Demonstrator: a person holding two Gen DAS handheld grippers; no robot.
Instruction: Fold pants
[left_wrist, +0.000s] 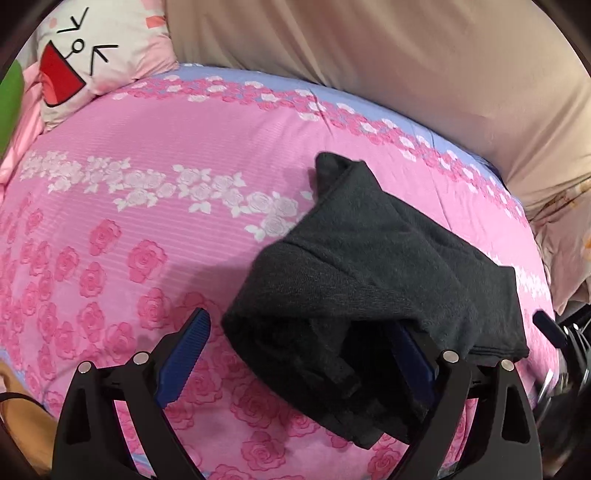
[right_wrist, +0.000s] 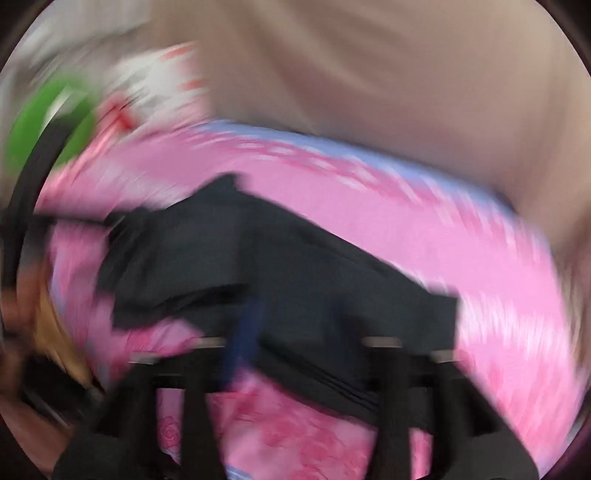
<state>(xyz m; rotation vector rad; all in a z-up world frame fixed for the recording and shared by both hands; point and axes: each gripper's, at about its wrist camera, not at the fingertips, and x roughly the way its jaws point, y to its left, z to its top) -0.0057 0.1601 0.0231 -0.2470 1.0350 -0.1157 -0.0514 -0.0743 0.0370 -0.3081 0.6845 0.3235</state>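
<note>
Folding nearly complete: the dark pants (left_wrist: 369, 273) lie bundled near the right edge of the pink bedsheet (left_wrist: 147, 166), the left gripper (left_wrist: 303, 332) released astride one fold, the right gripper (right_wrist: 299, 321) blurred, apparently released; next, squaring the bundle.

Left gripper (left_wrist: 299, 354) jaws spread wide over the bed (left_wrist: 129, 155) — pink rose-print sheet. Dark grey pants (left_wrist: 369, 266) lie folded in a bundle, draped over the right-hand finger; its blue pad is partly buried in the cloth. The left-hand finger's pad (left_wrist: 184, 354) is clear of the fabric, nothing pinched. Cartoon-print pillow (left_wrist: 92, 55) at top left, beige blanket (left_wrist: 406, 66) along the far edge — right gripper (left_wrist: 554, 328) just visible at the frame's right edge.
</note>
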